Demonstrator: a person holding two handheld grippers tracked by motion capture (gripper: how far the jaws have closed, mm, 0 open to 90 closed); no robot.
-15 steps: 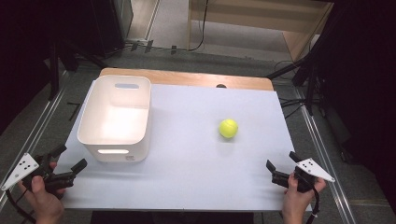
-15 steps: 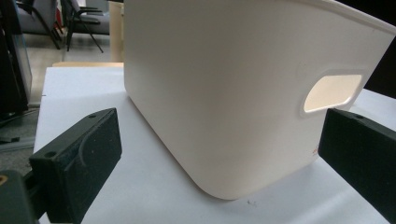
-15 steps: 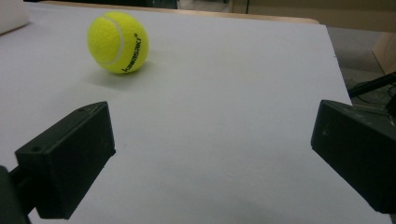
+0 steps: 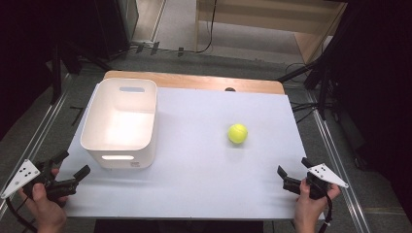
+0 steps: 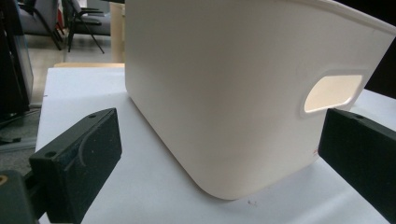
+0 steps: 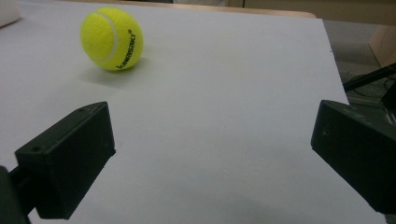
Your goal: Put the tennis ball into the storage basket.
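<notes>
High view: both grippers low at the near table (image 4: 194,194) edge, left gripper (image 4: 72,166) just short of the bin (image 4: 121,119), right gripper (image 4: 294,171) near the ball (image 4: 237,133) but well apart from it, jaws of both spread wide with nothing between

Left gripper view adds the bin's near corner close ahead of its jaws and a cut-out handle slot glowing on the wall toward the right jaw; bin stands on the white sheet, not touched

Right gripper view adds ball detail: yellow-green felt, white seam, dark "kawasaki" print on its side, resting on the sheet ahead and to the left of the left jaw, not between the jaws

Bin is white plastic, rounded corners, upright, open top; inside looks bare from above
</notes>
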